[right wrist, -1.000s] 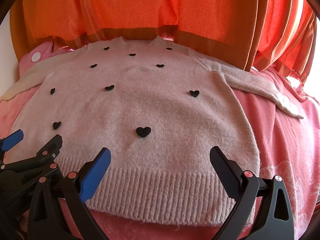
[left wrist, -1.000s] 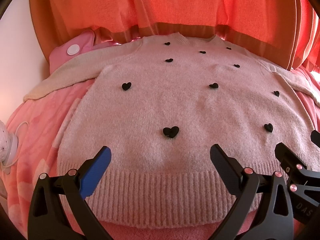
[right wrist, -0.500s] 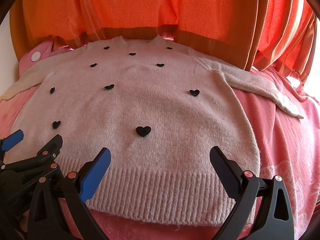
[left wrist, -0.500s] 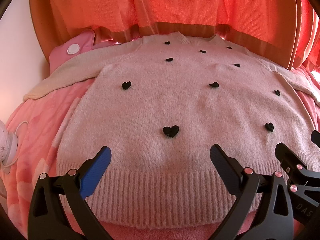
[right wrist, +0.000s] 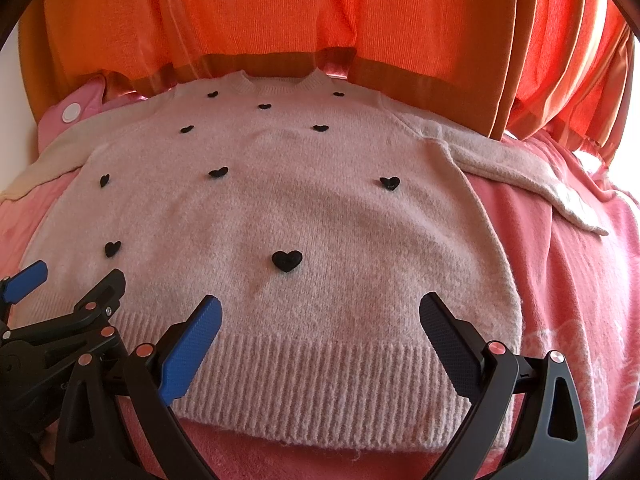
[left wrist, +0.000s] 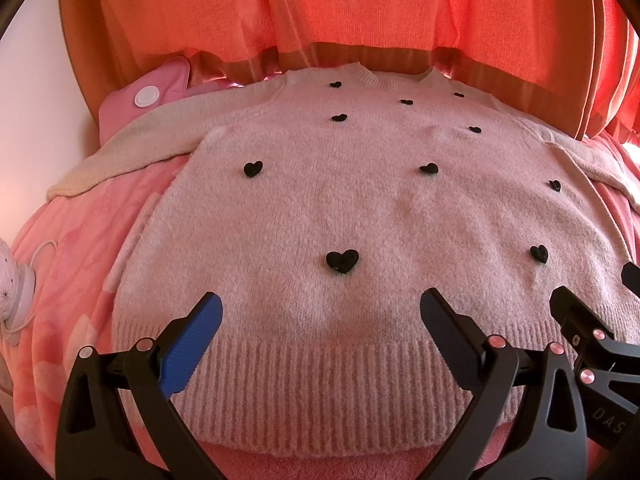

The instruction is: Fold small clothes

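A pale pink knit sweater [left wrist: 344, 208] with black hearts lies flat, front up, on a pink blanket [left wrist: 68, 240], sleeves spread to both sides. It also shows in the right wrist view [right wrist: 304, 208]. My left gripper [left wrist: 320, 312] is open and empty, hovering over the ribbed hem's left half. My right gripper [right wrist: 320, 316] is open and empty over the hem's right half. Each gripper shows at the edge of the other's view, the right one in the left wrist view [left wrist: 592, 320] and the left one in the right wrist view [right wrist: 68, 296].
Orange curtains [left wrist: 360, 8] hang right behind the collar. A pink pad with a white cap [left wrist: 146, 94] lies at the far left under the sleeve. A white device with a cord [left wrist: 16, 280] sits at the left edge. The blanket [right wrist: 576, 280] extends right.
Both grippers have crept slightly forward over the hem. The sweater has not moved and both grippers stay open.
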{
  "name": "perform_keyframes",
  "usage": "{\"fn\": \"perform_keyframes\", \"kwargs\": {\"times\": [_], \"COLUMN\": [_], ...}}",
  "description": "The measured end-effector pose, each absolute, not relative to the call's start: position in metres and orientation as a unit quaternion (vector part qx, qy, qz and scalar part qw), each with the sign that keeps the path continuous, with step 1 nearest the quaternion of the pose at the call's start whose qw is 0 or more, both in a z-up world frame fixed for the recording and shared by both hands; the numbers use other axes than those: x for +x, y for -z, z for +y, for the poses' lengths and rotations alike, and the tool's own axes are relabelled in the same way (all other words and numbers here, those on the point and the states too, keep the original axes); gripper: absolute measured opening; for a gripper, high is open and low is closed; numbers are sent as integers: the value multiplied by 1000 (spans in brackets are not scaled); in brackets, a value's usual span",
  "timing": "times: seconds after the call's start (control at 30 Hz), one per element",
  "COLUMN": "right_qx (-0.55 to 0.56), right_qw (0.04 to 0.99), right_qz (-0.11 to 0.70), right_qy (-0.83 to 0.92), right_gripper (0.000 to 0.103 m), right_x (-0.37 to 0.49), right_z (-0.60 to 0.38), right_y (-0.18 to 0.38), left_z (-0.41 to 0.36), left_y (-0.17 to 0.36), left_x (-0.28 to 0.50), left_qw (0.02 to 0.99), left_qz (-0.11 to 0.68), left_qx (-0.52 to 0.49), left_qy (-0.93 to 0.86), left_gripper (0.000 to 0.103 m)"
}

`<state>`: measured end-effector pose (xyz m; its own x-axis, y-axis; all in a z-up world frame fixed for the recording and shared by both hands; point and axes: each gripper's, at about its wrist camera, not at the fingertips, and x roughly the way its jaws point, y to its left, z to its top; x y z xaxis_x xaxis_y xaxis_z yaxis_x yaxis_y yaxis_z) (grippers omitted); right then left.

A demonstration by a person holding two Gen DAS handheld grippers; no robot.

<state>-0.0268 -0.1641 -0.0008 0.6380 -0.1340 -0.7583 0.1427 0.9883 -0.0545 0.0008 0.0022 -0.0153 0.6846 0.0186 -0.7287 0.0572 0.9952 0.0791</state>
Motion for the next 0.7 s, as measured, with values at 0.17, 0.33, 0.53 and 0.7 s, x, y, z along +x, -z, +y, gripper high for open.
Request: {"fn": "perform_keyframes", "kwargs": {"times": [0.17,0.33,0.53,0.7], "right_qx": [9,108,258,359], "right_qw": [902,909,870,808], "right_qz": [426,393,367,365], "right_qy": [66,84,204,293], "right_gripper": [97,97,98,86], "right_x": [-24,-19,-1,10], "right_z": [-166,-243,-442,-569], "right_y": [-1,-43,-28,25], "left_z": [2,17,38,27], "left_y": [15,1,-20,-15], "left_x": [1,10,49,86], "left_qw": [915,908,895,888], "left_qz": [400,415,440,450], "left_qx": [44,16,-61,-86], "left_qy": [18,52,49,44], "left_gripper": [97,98,98,98]}}
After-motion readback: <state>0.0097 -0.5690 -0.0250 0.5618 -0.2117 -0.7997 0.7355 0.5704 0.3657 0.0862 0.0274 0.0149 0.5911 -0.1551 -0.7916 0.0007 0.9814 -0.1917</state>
